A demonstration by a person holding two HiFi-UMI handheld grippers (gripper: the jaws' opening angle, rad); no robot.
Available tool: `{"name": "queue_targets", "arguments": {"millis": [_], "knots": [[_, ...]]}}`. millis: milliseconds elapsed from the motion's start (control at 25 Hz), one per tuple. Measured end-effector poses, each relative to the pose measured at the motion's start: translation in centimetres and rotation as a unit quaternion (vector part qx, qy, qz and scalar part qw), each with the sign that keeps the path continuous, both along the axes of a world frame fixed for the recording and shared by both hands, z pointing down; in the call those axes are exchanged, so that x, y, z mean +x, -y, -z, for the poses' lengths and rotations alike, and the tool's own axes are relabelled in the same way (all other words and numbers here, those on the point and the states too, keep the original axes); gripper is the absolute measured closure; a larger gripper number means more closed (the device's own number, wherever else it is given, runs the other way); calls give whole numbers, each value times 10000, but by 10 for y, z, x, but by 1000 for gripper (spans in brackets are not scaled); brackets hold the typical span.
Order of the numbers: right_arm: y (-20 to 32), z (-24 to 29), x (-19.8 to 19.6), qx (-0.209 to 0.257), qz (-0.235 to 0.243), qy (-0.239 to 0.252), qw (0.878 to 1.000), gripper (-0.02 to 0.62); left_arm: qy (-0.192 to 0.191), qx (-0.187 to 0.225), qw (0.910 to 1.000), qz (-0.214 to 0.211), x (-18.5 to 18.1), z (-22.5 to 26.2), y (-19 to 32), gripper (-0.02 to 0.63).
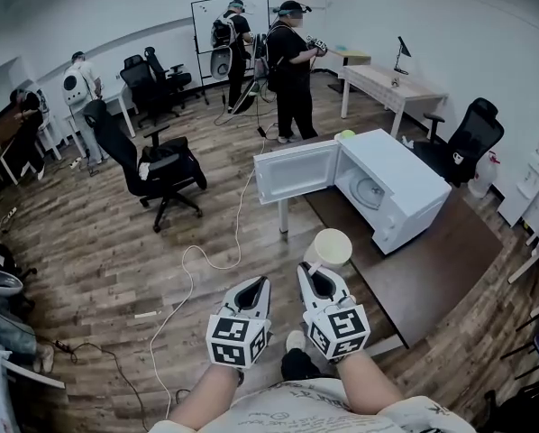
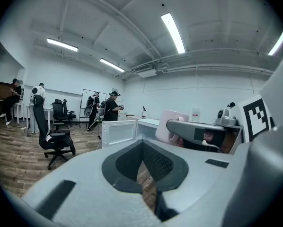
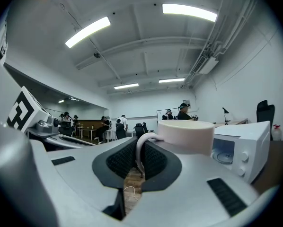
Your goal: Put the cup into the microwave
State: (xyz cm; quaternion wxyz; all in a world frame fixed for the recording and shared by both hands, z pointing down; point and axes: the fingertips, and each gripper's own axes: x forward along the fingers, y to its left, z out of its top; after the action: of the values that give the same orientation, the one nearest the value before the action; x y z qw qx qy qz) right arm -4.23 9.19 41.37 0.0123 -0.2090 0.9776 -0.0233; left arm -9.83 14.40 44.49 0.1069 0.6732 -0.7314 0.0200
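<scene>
A pale cup (image 1: 332, 246) hangs in the air just off the near corner of the dark table (image 1: 432, 287), upright, with my right gripper (image 1: 308, 271) shut on its handle. In the right gripper view the handle (image 3: 139, 150) sits between the jaws and the cup body (image 3: 186, 135) stands just beyond them. The white microwave (image 1: 394, 185) stands on the table ahead and to the right, its door (image 1: 296, 171) swung open to the left and its turntable showing. My left gripper (image 1: 261, 282) is beside the right one, shut and holding nothing (image 2: 144, 167).
A white cable (image 1: 193, 278) snakes over the wooden floor at the left. A black office chair (image 1: 157, 165) stands further left, another (image 1: 468, 138) behind the table. Two people (image 1: 292, 66) stand at the back near a desk (image 1: 391, 88).
</scene>
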Motion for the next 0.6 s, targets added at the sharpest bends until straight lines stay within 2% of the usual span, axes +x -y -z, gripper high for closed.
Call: {"name": "queue_targets", "arguments": {"millis": [600], "knots": [[139, -4, -56, 105, -355, -94, 9993, 566, 44, -98, 9997, -196, -63, -4, 133, 591]]}}
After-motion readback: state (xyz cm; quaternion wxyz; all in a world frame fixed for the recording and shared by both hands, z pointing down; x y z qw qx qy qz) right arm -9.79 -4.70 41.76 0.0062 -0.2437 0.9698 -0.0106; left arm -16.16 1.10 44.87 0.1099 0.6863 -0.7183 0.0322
